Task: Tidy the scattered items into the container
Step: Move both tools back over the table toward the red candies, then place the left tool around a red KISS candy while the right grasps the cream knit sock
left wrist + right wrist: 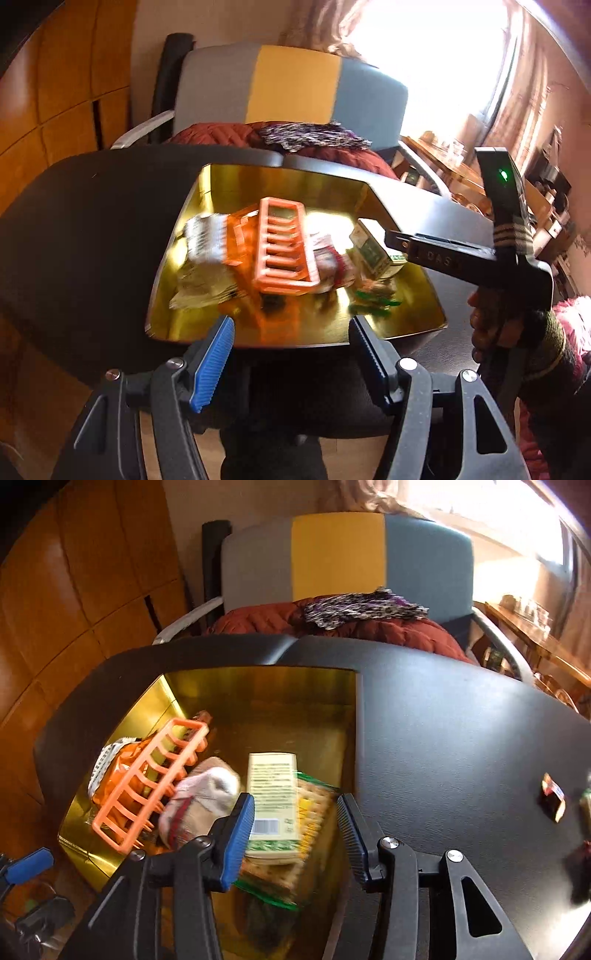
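A gold-lined container [258, 690] is sunk into the black table [461, 738]. In it lie an orange plastic rack [147, 782], a rolled white sock [207, 794], an orange bag, a cream box [273, 794] and a green-edged cracker packet [314, 812] under the box. My right gripper [295, 830] hovers open above the box and packet, and its pads do not press on either. My left gripper [293, 343] stands open and empty over the container's near rim [258, 341]. In the left wrist view the right gripper [397, 242] reaches in from the right above the box [369, 247].
Small wrapped sweets [552, 799] and a dark item [580, 867] lie on the table at the right. Behind the table stands a grey, yellow and blue chair [340, 554] with a red jacket [369, 627] on it. Wooden panels [74, 590] line the left.
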A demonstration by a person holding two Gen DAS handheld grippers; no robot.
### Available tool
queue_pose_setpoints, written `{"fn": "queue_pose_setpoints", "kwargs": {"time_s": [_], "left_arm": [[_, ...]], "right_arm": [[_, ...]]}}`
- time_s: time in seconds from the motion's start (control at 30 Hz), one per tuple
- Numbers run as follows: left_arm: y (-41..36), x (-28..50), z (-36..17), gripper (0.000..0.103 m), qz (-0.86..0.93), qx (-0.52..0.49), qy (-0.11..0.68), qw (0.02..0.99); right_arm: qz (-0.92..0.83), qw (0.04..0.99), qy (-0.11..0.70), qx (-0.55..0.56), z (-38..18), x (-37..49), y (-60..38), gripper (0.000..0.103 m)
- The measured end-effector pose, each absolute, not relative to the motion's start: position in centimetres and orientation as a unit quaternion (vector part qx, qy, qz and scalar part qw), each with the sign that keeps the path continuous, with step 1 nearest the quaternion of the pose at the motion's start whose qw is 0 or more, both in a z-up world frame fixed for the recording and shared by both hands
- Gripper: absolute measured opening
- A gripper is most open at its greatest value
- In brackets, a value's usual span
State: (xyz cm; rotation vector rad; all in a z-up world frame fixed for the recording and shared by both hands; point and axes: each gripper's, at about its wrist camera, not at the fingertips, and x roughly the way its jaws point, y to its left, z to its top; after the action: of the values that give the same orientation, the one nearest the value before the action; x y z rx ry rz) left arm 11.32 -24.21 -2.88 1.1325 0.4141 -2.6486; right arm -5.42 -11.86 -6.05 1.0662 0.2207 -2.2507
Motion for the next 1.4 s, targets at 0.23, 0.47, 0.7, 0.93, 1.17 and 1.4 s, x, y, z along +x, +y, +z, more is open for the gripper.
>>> {"fn": "queue_pose_setpoints", "kwargs": {"time_s": [0.23, 0.47, 0.7, 0.93, 1.17, 1.4], "left_arm": [[-18.5, 6.3, -0.9, 0.066, -0.916, 0.390, 0.091, 0.039], [-10.6, -0.8, 0.1, 0.066, -0.913, 0.400, 0.053, -0.052], [-4.0, -9.6, -0.4, 0.066, -0.906, 0.414, 0.021, -0.091], [0.8, -19.1, -4.2, 0.066, -0.887, 0.450, 0.006, -0.105], [3.6, -25.8, -7.2, 0.066, -0.878, 0.467, -0.009, -0.101], [5.7, -27.5, -9.6, 0.066, -0.866, 0.486, -0.051, -0.105]], "right_arm": [[-0.886, 0.207, 0.051, 0.411, -6.9, -8.8, 0.2, 0.048], [-0.903, 0.096, 0.008, 0.418, -7.5, -13.9, 13.5, 0.048], [-0.900, 0.063, -0.020, 0.432, -9.2, -18.3, 19.7, 0.045], [-0.899, 0.105, -0.035, 0.424, -10.6, -18.8, 21.1, 0.044], [-0.893, 0.180, -0.043, 0.410, -10.7, -16.9, 21.0, 0.047], [-0.893, 0.199, -0.083, 0.395, -10.5, -17.0, 21.8, 0.047]]}}
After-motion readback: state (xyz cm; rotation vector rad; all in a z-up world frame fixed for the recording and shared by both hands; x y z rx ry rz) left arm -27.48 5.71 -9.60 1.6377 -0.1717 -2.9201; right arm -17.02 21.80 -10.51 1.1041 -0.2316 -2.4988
